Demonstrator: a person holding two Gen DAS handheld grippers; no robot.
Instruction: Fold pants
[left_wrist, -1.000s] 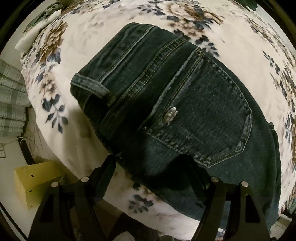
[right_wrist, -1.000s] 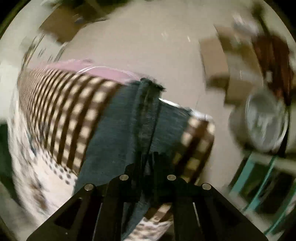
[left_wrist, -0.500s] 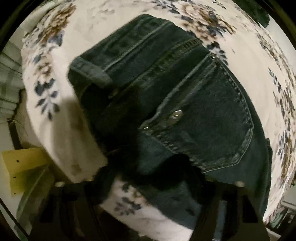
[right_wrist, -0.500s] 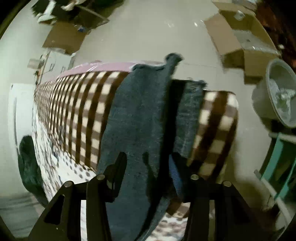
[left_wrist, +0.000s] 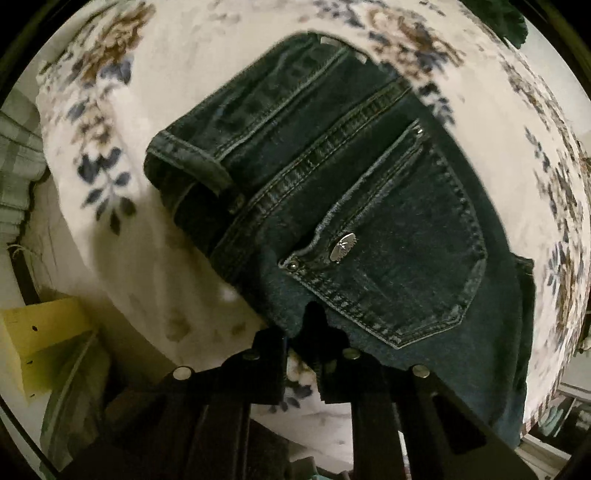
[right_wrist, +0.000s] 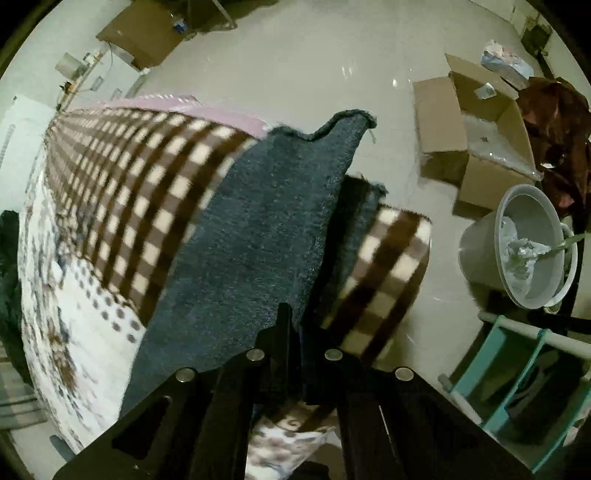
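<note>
Dark blue jeans (left_wrist: 369, 206) lie on a floral bedspread (left_wrist: 155, 258), waistband and back pocket facing me in the left wrist view. My left gripper (left_wrist: 301, 325) is shut on the jeans' near edge just below the pocket. In the right wrist view the leg end of the jeans (right_wrist: 258, 236) hangs over the bed's checked brown edge (right_wrist: 147, 184). My right gripper (right_wrist: 295, 325) is shut on the leg fabric, which bulges up between the fingers.
A yellow box (left_wrist: 40, 332) stands on the floor left of the bed. In the right wrist view there are an open cardboard box (right_wrist: 476, 147), a grey bucket (right_wrist: 517, 251) and a teal rack (right_wrist: 524, 373) on the tiled floor.
Both grippers were open half a second ago and have closed on the jeans. The left one has moved in under the pocket. The right one has pinched the leg fabric.
</note>
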